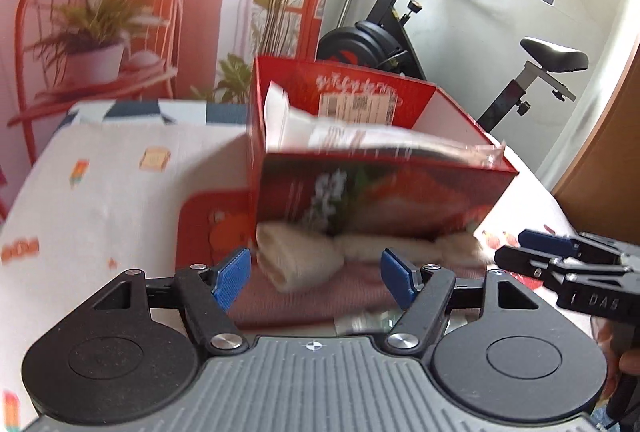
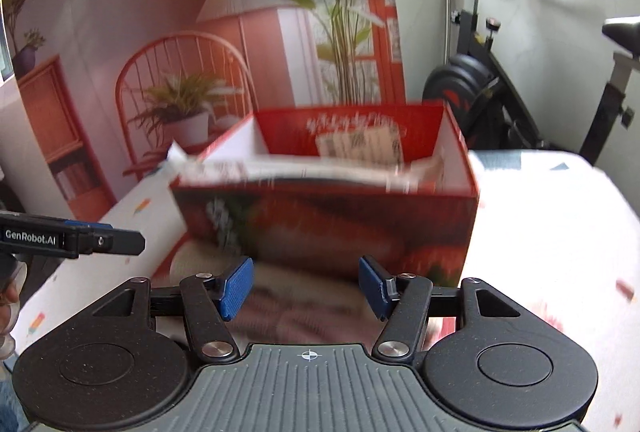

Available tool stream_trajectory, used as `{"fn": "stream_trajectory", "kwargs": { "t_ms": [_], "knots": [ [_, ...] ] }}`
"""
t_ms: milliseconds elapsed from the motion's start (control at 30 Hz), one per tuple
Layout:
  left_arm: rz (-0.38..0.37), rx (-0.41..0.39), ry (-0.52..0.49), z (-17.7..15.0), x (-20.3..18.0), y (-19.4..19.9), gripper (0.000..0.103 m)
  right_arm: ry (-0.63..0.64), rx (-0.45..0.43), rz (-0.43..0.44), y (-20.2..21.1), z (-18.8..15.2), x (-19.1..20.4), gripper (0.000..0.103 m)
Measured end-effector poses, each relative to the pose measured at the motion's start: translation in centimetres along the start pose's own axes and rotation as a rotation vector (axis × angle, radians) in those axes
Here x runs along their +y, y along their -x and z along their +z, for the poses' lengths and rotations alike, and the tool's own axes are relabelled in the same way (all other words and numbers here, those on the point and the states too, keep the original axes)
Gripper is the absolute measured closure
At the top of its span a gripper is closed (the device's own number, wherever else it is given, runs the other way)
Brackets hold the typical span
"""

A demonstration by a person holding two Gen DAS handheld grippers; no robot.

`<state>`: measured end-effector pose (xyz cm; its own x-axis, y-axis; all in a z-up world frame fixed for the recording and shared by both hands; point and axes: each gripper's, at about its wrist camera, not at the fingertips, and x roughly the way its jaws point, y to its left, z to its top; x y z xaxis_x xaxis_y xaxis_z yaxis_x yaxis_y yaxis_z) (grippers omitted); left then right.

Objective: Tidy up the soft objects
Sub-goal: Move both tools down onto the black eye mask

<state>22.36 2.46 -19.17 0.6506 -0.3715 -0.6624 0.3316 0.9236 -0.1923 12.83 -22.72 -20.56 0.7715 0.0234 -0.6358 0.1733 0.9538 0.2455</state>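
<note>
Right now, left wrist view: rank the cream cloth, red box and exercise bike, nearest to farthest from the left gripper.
1. cream cloth, just ahead of the left gripper, nothing between its open pads.
2. red box, directly behind the cloth.
3. exercise bike, background right, by the window.

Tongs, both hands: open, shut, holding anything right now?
Left tongs: open, empty; cream cloth lies ahead, untouched.
Right tongs: open, empty, facing the red box.
</note>
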Motion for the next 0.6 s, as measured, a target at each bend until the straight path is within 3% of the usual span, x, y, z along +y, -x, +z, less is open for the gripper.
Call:
{"fn": "stream_trajectory", "kwargs": {
  "t_ms": [267,600],
  "knots": [
    [0.010,0.016,0.037,-6.0,-0.9,-0.2,0.030,-0.032,0.110,-0.022,0.5,-6.2,0.3,0.048],
    [-0.008,0.041,-0.029,-8.1,-2.4,-0.9,0.030,-0.129,0.188,-0.091,1.1,-9.1,-1.6,0.038]
  ]
}}
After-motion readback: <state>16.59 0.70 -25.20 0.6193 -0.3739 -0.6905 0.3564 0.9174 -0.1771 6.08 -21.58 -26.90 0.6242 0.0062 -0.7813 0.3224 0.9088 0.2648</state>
